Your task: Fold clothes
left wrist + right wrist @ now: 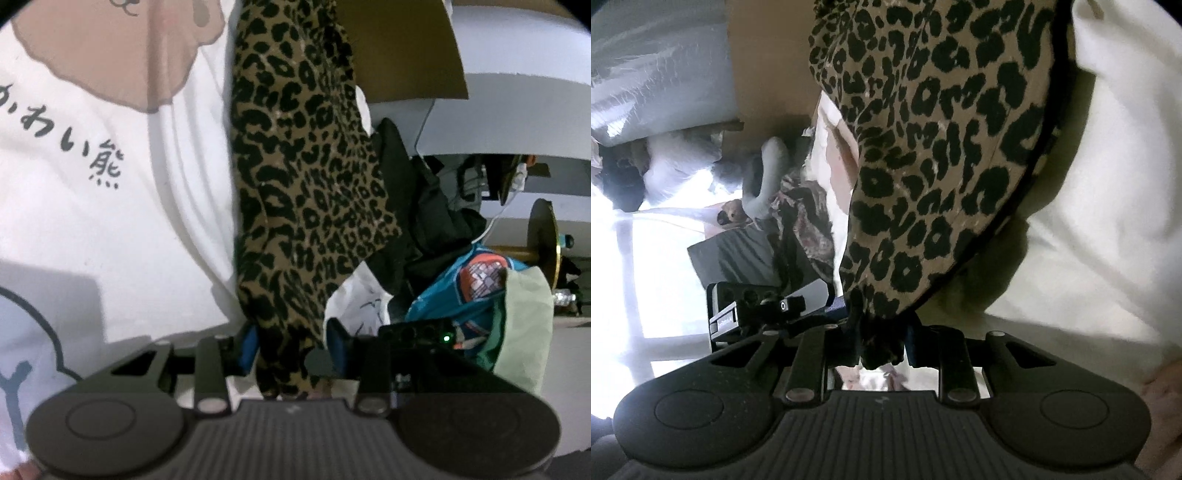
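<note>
A leopard-print garment [306,184] hangs in front of me, stretched between both grippers. My left gripper [291,354] is shut on one bunched edge of it, the cloth pinched between the blue pads. My right gripper [877,332] is shut on another bunched edge of the same garment [942,147]. Both views are tilted. The person's white T-shirt with a bear print and dark lettering [92,155] fills the space right behind the garment, and shows as plain white cloth in the right wrist view [1108,184].
A pile of other clothes lies beyond: a black garment [417,221], a teal printed one [461,295], a pale green one [524,317]. Brown cardboard [399,48] is above. The right wrist view shows a grey garment [764,177], dark patterned cloth [805,229] and a bright window area [646,277].
</note>
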Tool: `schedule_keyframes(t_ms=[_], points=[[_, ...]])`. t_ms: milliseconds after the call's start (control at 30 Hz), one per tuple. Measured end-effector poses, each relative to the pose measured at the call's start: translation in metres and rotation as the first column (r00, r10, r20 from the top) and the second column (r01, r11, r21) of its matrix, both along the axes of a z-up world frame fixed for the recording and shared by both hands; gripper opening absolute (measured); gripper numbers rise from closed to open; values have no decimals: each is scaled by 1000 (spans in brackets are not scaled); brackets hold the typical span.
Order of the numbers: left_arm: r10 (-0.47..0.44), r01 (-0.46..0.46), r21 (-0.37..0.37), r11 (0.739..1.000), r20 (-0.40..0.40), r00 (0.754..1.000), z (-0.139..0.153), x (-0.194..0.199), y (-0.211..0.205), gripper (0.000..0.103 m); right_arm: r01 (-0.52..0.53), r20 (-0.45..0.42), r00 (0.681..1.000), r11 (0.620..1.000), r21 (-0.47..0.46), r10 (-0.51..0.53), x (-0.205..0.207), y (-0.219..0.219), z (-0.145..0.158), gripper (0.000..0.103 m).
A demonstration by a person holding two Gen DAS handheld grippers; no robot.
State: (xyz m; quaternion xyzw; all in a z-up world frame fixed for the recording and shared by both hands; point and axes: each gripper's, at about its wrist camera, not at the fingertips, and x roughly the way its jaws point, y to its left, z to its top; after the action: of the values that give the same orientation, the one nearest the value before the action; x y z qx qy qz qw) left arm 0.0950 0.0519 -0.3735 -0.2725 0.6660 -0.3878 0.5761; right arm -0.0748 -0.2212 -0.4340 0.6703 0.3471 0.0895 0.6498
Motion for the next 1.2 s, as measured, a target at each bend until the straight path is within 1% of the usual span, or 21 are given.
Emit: schedule_keyframes(t_ms=[67, 100, 133, 167, 200, 300, 400, 467, 533, 567, 600, 633, 667, 733, 800, 867, 967, 1000, 1033, 1067, 1200], points=[[-7, 7, 5, 1000, 12, 1000, 2, 0, 0, 42, -7, 16, 1000, 1000, -1, 7, 1, 1, 2, 18], [-10, 9, 11, 1000, 18, 1000, 3, 1, 0, 45, -7, 21, 1000, 1000, 3, 7, 1, 1, 3, 14], [-11, 11, 16, 1000, 24, 1000, 4, 1, 0, 48, 2, 26, 1000, 1000, 15, -3, 0, -1, 3, 13], [-11, 10, 24, 1000, 29, 1000, 5, 1, 0, 56, 15, 31, 999, 999, 31, -16, -2, -4, 3, 13], [-6, 6, 21, 1000, 28, 1000, 5, 2, 1, 61, 28, 38, 999, 999, 47, -30, -3, -6, 4, 12], [11, -11, 3, 1000, 14, 1000, 6, 2, 1, 62, 63, 61, 996, 994, 90, -69, -7, -11, 6, 11], [21, -21, -28, 999, -4, 1000, 6, 2, -2, 63, 67, 77, 994, 992, 107, -76, -8, -12, 8, 11], [41, -42, -47, 998, -31, 999, 2, 1, -6, 64, 69, 79, 994, 991, 117, -79, -8, -11, 7, 11], [70, -75, -66, 995, -75, 995, -5, -1, -8, 64, 72, 78, 994, 989, 127, -83, -8, -10, 5, 11], [83, -90, -74, 993, -101, 991, -9, -3, -10, 62, 76, 74, 993, 988, 132, -87, -8, -10, 4, 11], [95, -106, -81, 991, -129, 987, -13, -4, -11, 58, 80, 70, 993, 987, 138, -91, -9, -10, 2, 11], [101, -114, -87, 990, -145, 984, -15, -6, -12, 54, 85, 66, 993, 986, 143, -95, -10, -9, 1, 11], [104, -120, -92, 989, -156, 982, -17, -7, -13, 48, 89, 62, 993, 985, 148, -99, -10, -9, -1, 11], [114, -133, -96, 986, -177, 977, -20, -9, -13, 43, 92, 57, 993, 984, 151, -102, -12, -9, -3, 11], [131, -150, -86, 985, -195, 972, -23, -12, -10, 21, 85, 47, 995, 989, 122, -92, -12, -11, -1, 12], [148, -168, -76, 983, -212, 966, -27, -14, -8, 11, 77, 37, 996, 993, 88, -81, -13, -14, 1, 16], [161, -180, -70, 981, -218, 963, -29, -15, -5, 7, 64, 20, 998, 997, 38, -65, -14, -18, 4, 33], [159, -177, -70, 982, -215, 964, -28, -15, -6, 7, 59, 15, 998, 998, 21, -60, -14, -19, 6, 45], [155, -174, -71, 982, -211, 965, -27, -15, -6, 7, 54, 9, 998, 999, 4, -55, -14, -21, 7, 55], [152, -170, -70, 983, -207, 966, -26, -14, -6, 7, 62, 0, 998, 998, -17, -62, -17, -25, 7, 57], [141, -156, -65, 986, -196, 970, -23, -11, -6, 6, 125, -22, 992, 989, -77, -127, -31, -47, 10, 57]])
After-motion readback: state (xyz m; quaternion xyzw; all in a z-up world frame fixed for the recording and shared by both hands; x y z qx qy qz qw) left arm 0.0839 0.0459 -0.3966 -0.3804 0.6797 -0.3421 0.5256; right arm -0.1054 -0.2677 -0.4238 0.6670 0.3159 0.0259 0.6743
